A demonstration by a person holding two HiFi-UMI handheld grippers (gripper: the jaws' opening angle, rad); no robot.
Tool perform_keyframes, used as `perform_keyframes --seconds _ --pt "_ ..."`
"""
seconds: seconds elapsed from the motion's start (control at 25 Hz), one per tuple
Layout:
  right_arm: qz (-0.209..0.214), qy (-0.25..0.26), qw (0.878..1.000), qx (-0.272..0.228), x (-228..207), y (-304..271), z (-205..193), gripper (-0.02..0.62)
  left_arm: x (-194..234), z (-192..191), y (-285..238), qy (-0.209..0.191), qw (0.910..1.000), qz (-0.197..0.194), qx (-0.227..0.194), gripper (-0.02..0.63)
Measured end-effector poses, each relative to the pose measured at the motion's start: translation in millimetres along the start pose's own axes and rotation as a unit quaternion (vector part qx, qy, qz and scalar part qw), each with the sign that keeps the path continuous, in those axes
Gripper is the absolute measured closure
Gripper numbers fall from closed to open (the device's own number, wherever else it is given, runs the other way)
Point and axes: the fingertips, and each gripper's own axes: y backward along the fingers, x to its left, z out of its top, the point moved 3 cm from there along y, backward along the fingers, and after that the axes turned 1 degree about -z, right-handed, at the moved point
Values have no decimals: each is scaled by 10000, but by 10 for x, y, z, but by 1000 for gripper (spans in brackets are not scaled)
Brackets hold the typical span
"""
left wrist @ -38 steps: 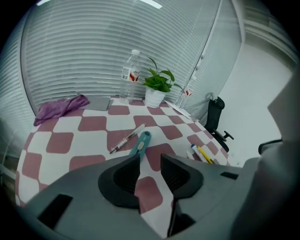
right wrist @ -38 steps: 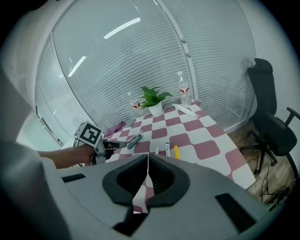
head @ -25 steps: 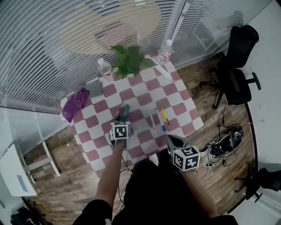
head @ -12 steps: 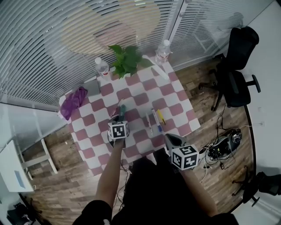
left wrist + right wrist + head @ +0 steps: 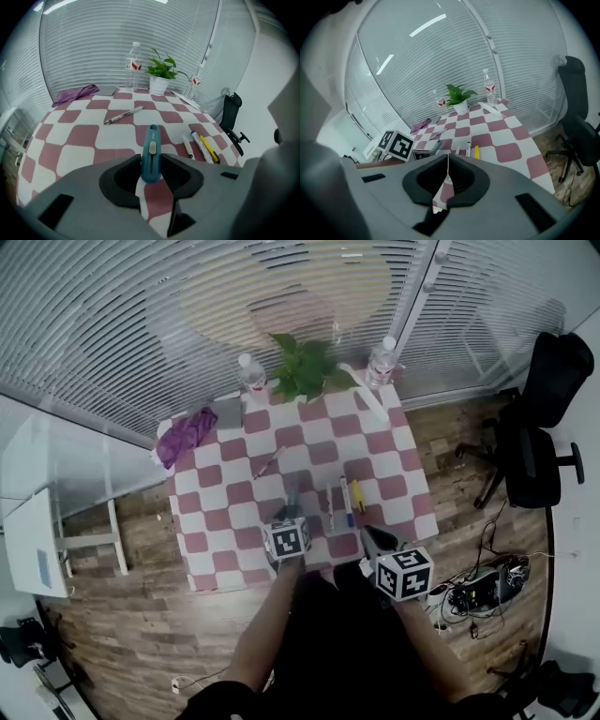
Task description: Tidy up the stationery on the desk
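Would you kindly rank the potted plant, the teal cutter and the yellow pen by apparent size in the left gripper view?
1. potted plant and teal cutter: about alike; the cutter sits nearest the camera, so unranked.
2. yellow pen: clearly smallest.

You can't read any words here; the red label on the water bottle point(image 5: 134, 64) is too small.

table point(image 5: 239, 495): checkered | pen point(image 5: 267, 463) | three markers point(image 5: 346, 502) | purple cloth point(image 5: 187, 433) | potted plant point(image 5: 307, 373) | two bottles point(image 5: 251, 377)
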Motion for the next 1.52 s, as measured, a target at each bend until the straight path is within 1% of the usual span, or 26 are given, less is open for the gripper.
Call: perform_keyframes --seconds 0.08,0.2,0.32,0.4,0.64,0.72,0.84,0.92,1.12,1.32,1.4,1.52 --pt "136 69 9999 47 -30 0 4 569 -138 -109 24 135 9999 -2 -50 451" --pt "329 196 9992 151 -61 -15 -22 569 -243 -255 40 351 9992 178 -43 451" --pt "482 319 9980 261 -100 -15 -79 568 -309 -316 28 685 9968 380 -159 451" --pt "544 400 9972 325 -134 -1 -115 569 -367 -324 -12 810 9954 461 -224 451" --pt "624 587 9954 439 -236 59 -163 569 -450 -298 -108 978 9928 611 -314 451" --pt "609 607 9953 437 -283 88 -165 568 -469 -305 -99 935 9928 688 -281 451" --pt "592 596 9956 408 -324 106 -140 569 -478 -326 -101 902 9931 706 -258 451" --pt "593 576 9958 389 -329 111 -121 569 -506 -331 -94 904 9936 627 -274 445" --pt "661 501 9959 355 -250 52 -82 569 -517 -290 -16 607 9959 584 -326 433" --pt "722 464 9958 314 -47 -52 -21 569 -411 -167 136 358 9974 459 -416 433" --pt "712 440 9961 280 38 -105 18 569 -336 -101 167 124 9982 390 -444 433" --pt "636 377 9971 202 150 -173 86 568 -190 -27 168 -427 9973 365 -467 434"
